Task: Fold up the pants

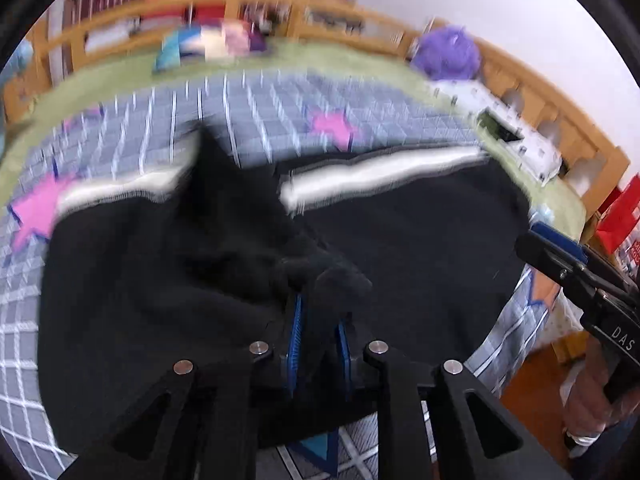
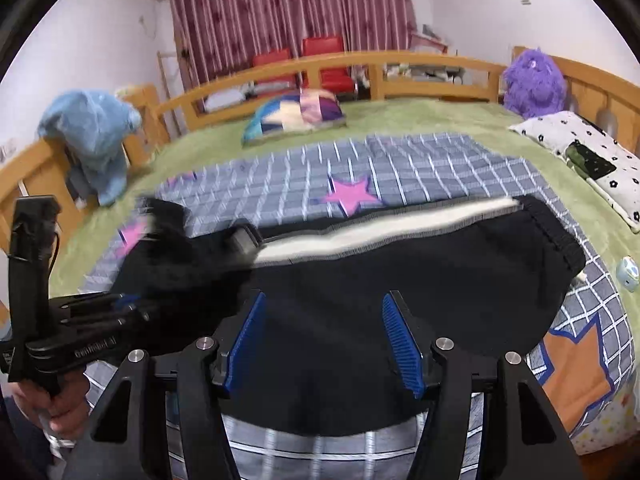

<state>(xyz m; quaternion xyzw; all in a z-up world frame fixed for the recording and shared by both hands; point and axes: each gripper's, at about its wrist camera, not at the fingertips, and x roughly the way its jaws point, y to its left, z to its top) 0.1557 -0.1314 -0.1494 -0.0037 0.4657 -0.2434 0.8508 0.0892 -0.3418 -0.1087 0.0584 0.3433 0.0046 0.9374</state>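
Currently, we list black pants (image 2: 420,280) on the checked blanket (image 2: 400,168), long axis running crosswise before us. Left gripper (image 1: 320,320) is clenched on a bunched fold, lifted; right gripper (image 2: 324,344) hangs released above the cloth, gripping nothing.

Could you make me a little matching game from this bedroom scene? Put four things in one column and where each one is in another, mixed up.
Things:
1. purple plush toy
2. blue plush toy
3. black pants
4. patchwork pillow

Places:
A. spread on the checked blanket
B. on the green cover near the far rail
C. at the bed's left rail
D. in the far right corner of the bed

Pairs: 1-D, 2-C, 3-A, 4-B
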